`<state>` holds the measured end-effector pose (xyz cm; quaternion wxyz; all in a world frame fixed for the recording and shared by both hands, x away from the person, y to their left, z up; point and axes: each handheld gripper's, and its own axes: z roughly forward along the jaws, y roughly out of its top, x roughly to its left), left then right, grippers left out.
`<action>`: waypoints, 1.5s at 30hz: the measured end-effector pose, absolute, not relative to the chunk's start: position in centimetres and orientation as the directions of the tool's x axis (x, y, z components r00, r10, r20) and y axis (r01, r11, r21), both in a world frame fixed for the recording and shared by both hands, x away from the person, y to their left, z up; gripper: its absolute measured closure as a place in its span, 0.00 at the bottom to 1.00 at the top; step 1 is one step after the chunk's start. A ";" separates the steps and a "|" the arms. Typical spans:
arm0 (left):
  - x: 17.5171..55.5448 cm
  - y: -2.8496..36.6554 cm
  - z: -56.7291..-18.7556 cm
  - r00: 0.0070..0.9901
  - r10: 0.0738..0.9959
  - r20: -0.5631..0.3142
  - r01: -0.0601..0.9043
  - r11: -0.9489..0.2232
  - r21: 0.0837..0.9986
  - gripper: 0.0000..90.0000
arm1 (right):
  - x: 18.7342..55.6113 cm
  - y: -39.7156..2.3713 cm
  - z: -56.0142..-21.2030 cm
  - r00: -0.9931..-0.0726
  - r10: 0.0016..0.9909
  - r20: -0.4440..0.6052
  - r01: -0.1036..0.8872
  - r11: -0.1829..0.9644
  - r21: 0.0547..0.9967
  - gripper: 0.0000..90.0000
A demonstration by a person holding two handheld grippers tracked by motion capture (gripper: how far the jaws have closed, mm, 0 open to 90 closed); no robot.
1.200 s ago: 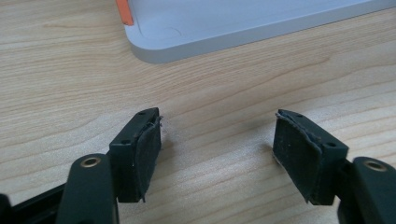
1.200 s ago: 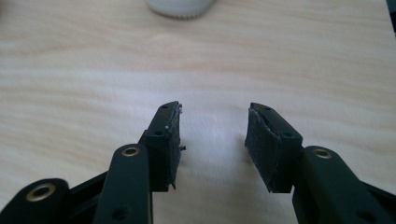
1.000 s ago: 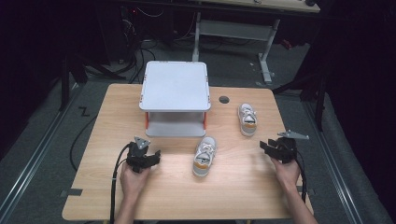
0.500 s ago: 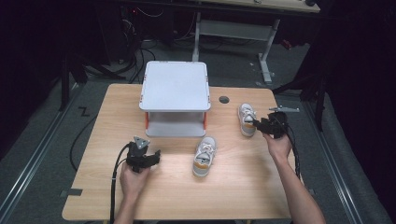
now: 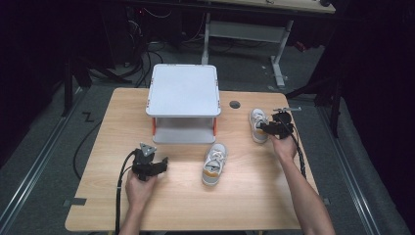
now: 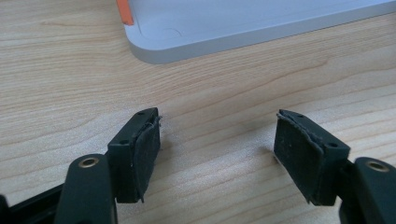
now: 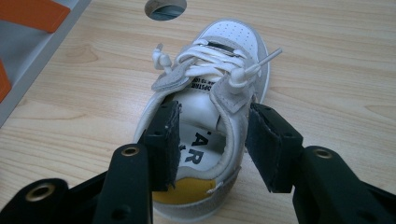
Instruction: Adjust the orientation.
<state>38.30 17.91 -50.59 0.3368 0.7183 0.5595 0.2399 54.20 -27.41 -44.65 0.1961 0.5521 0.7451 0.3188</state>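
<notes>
Looked like a lab or recording room, not a home. Dark, unlit surroundings with one lit wooden table (image 5: 98,147) in the middle. Grey carpeted floor (image 5: 44,147), with metal floor rails (image 5: 29,161) running along it at 9 o'clock and 3 o'clock. Loose black cables (image 5: 132,54) lay tangled on the floor at 11 o'clock. A second desk with white metal legs (image 5: 279,54) stood behind at 12 to 1 o'clock. Tape marks (image 5: 88,116) were stuck on the floor at 9 o'clock. The table had a round cable hole (image 5: 235,104) at 1 o'clock.
</notes>
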 end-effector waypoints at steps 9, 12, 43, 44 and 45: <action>38.3 18.0 -50.6 0.259 0.965 -0.036 0.641 -0.144 0.754 0.35 | 54.8 -27.4 -45.3 -0.278 0.959 0.049 0.697 0.167 0.697 0.63; 38.3 18.0 -50.6 0.257 0.965 -0.042 0.642 -0.139 0.754 0.35 | 55.1 -27.6 -45.7 -0.277 0.960 0.047 0.707 0.171 0.686 0.61; 38.3 18.2 -50.6 0.254 0.966 -0.057 0.643 -0.125 0.755 0.35 | 54.2 -27.8 -45.8 -0.291 0.955 -0.056 0.677 0.247 0.694 0.94; 38.3 18.2 -50.6 0.254 0.966 -0.057 0.644 -0.125 0.755 0.35 | 54.0 -27.8 -45.7 -0.296 0.954 -0.054 0.675 0.248 0.695 0.94; 38.3 18.2 -50.6 0.254 0.966 -0.056 0.644 -0.125 0.755 0.35 | 53.9 -27.8 -45.6 -0.304 0.951 -0.050 0.670 0.251 0.699 0.94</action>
